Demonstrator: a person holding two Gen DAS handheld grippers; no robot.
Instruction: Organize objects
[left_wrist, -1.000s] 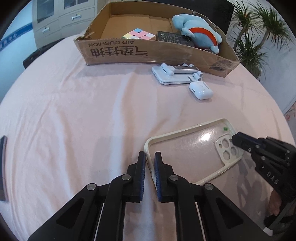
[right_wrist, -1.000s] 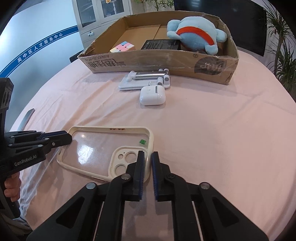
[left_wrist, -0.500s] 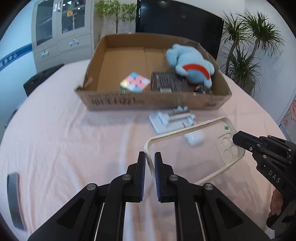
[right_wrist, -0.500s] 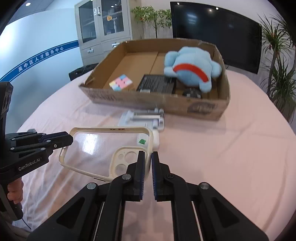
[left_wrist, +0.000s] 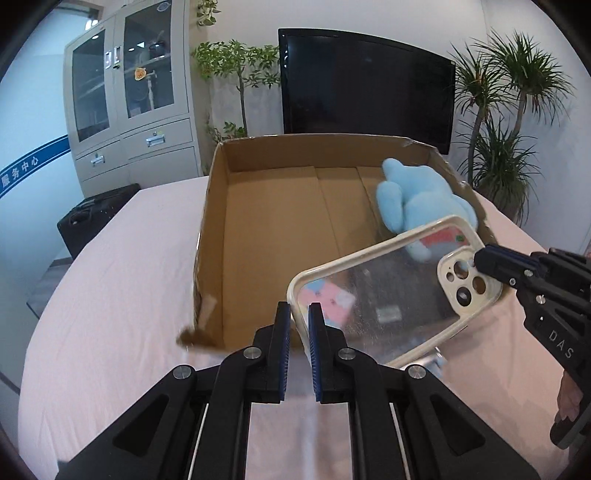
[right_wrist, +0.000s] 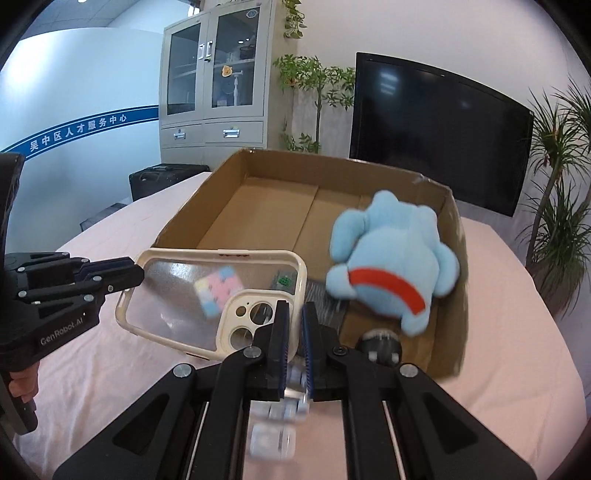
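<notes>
A clear phone case (left_wrist: 388, 291) (right_wrist: 177, 291) with a cream rim hangs in the air over the near wall of the cardboard box (left_wrist: 214, 206) (right_wrist: 192, 218). My left gripper (left_wrist: 298, 314) (right_wrist: 138, 271) is shut on the rim at the case's plain end. At the camera-cutout end, my right gripper (right_wrist: 294, 314) (left_wrist: 484, 258) is shut on the rim. Inside the box lie a blue plush toy (left_wrist: 417, 199) (right_wrist: 391, 258) and a pastel cube (right_wrist: 219, 290), which shows through the case.
The box stands on a round table under a pink cloth (left_wrist: 110, 295). A white earbuds case (right_wrist: 271, 439) and a white phone stand (right_wrist: 291, 406) lie blurred under my right gripper. Behind the table are a black screen (left_wrist: 365, 85), plants, a cabinet and a black bag (left_wrist: 92, 214).
Both grippers have lifted the phone case off the cloth and carried it up and forward, from the table in front of the box to above the box's near wall.
</notes>
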